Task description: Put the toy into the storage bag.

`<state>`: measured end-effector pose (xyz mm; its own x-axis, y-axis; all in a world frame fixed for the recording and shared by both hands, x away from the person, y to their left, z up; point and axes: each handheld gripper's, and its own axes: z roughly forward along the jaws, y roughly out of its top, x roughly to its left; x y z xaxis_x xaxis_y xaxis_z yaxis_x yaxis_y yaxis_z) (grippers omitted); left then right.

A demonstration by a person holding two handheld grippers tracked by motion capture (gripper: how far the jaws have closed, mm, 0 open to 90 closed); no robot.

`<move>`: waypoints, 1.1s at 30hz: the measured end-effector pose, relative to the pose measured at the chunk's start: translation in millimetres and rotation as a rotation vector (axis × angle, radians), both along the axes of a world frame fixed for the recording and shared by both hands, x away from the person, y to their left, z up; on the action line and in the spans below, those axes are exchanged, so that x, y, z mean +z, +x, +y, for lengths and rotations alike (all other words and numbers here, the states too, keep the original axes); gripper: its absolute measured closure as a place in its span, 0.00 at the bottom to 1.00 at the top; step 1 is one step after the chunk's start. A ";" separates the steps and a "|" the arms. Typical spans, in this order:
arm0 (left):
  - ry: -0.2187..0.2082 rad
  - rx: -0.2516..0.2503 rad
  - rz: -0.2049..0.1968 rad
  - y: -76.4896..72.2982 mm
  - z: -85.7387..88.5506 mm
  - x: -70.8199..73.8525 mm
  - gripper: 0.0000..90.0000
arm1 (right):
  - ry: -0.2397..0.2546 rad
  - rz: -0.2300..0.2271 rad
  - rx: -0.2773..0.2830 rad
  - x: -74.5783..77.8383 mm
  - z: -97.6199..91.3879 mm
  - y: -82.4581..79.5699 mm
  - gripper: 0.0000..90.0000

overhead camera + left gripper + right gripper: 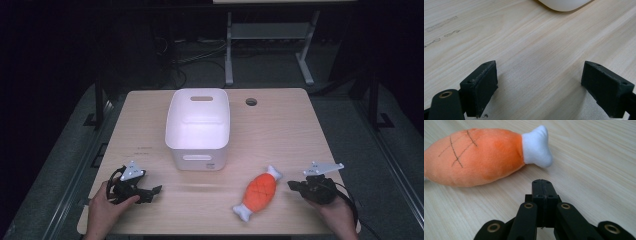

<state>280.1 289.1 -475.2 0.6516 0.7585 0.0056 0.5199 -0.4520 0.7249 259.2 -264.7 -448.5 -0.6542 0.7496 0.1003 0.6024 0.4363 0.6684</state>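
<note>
Reaching toward the plush drumstick [260, 192] is the step in hand: the right gripper [541, 185] sits just beside the toy's white bone end, jaws pressed together on nothing. The toy lies near the table's [280, 130] front edge, right of the white bin [197, 150]. Next the jaws must spread to straddle the toy. The left gripper [539, 85] rests wide open, empty.

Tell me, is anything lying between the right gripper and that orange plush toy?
No. In the right gripper view, bare wooden table separates the shut right gripper from the orange plush toy.
</note>
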 end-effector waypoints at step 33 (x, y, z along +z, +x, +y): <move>0.000 0.000 0.000 0.0 0.0 0.0 0.14 | -0.051 0.029 0.081 -2.8 41.2 40.7 1.00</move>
